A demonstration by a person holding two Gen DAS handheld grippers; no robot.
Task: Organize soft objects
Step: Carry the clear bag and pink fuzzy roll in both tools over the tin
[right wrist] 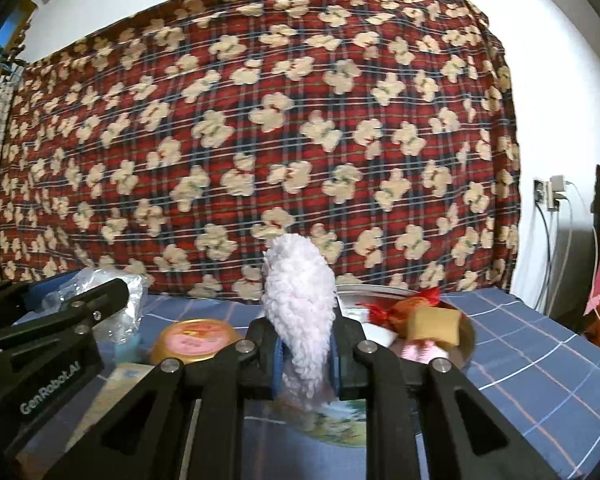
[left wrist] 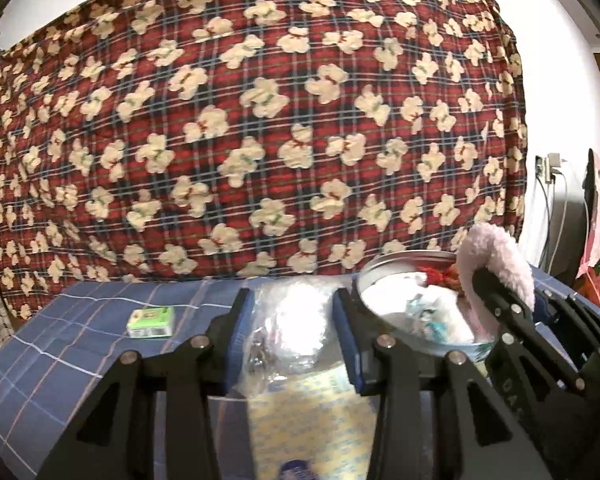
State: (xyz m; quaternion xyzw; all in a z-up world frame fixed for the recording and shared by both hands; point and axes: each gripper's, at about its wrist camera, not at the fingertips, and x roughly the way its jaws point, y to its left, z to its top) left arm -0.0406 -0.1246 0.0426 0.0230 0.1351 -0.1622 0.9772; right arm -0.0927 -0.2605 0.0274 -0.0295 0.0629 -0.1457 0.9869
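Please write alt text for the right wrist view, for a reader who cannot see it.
The right hand-held gripper is shut on a fluffy pale pink plush piece above a blue checked cloth. Behind it sits a metal bowl of soft toys, and the left hand-held gripper holds a clear plastic bag.

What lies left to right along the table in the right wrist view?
Left gripper with plastic bag → round tin → fluffy toy in right gripper → metal bowl of soft toys.
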